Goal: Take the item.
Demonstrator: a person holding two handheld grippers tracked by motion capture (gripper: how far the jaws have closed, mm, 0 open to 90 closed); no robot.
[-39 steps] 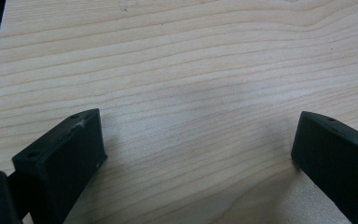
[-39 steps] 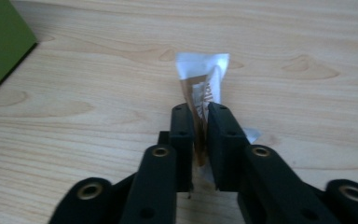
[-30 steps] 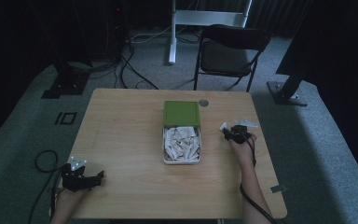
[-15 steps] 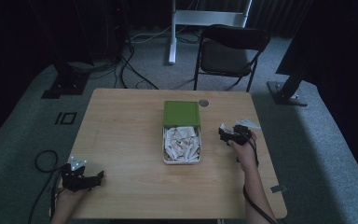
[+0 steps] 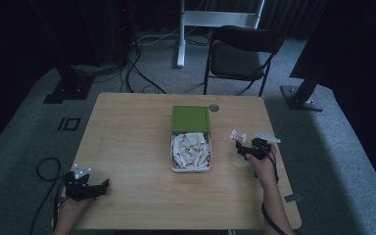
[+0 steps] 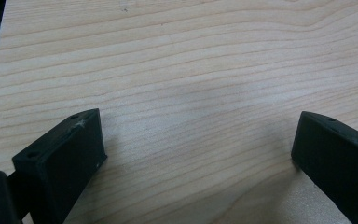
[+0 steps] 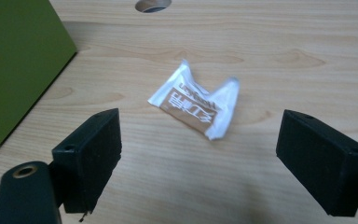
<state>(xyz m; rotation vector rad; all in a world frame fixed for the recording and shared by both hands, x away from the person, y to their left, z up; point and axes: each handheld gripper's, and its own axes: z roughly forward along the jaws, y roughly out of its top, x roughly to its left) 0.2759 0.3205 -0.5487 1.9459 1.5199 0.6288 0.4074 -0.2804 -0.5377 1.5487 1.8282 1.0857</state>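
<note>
Taking the open tin [image 5: 191,157] at the middle of the table [image 5: 127,132] as the mark: its raised lid [image 5: 191,119] stands at its far end, with the table's round hole [image 5: 214,107] just right of that lid, and loose packets [image 5: 191,149] lie inside the tin. Right of the tin, apart from it, a single packet [image 7: 196,100] lies on the table, with the right gripper [image 5: 245,148] just on its near side, jaws apart and the packet beyond them. The left gripper [image 5: 85,188] rests well to the tin's left, at the table's near left corner, and a chair [image 5: 242,56] stands on the floor beyond the table's far edge.
</note>
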